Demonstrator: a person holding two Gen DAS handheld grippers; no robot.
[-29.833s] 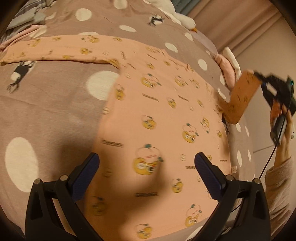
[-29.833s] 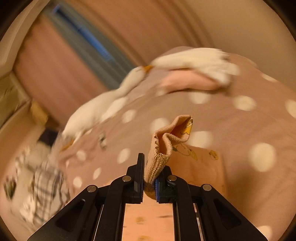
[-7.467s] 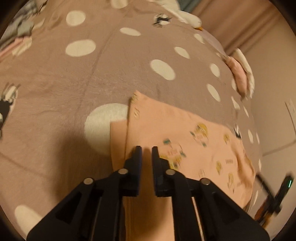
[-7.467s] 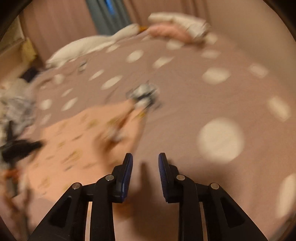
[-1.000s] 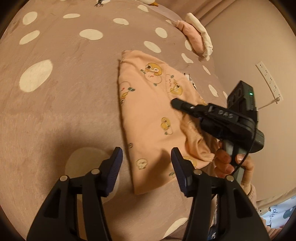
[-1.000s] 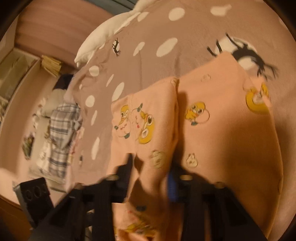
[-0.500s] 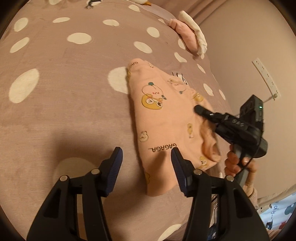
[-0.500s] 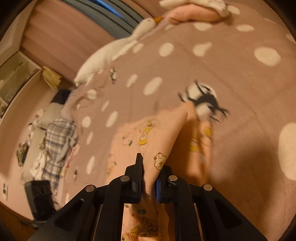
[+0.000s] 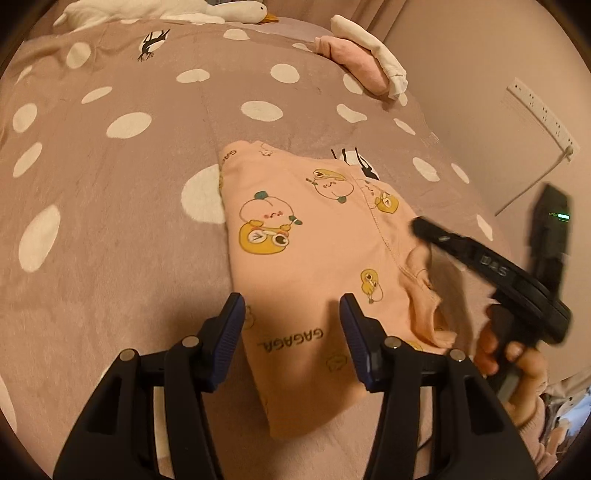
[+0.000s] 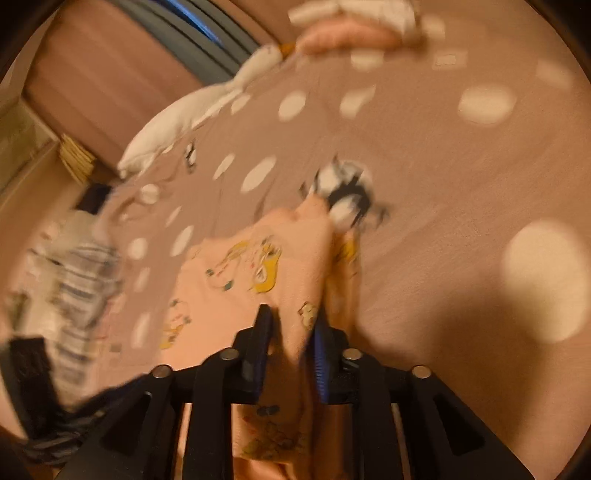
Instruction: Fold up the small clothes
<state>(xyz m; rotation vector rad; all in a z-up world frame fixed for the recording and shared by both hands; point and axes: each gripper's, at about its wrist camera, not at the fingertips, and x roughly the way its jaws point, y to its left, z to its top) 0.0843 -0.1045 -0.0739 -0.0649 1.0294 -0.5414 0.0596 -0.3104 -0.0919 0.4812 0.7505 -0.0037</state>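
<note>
A folded peach shirt [image 9: 310, 266] with cartoon prints lies on the brown dotted bedspread [image 9: 110, 177]. My left gripper [image 9: 291, 325] is open and empty, held just above the shirt's near part. My right gripper [image 9: 419, 225] reaches in from the right over the shirt's right edge. In the right wrist view the right gripper [image 10: 291, 334] has its jaws a little apart, with a fold of the peach shirt [image 10: 295, 280] standing between them. That view is blurred.
A white goose plush [image 9: 166, 9] lies at the bed's far edge. Folded pink and white clothes [image 9: 365, 62] sit at the far right. A wall with a power strip [image 9: 539, 114] runs along the right. A plaid garment [image 10: 77, 280] lies at the left.
The right gripper's jaws have parted from their pinch on the shirt fold. The shirt edge has dropped flatter on the bed. The left gripper has moved in closer over the shirt.
</note>
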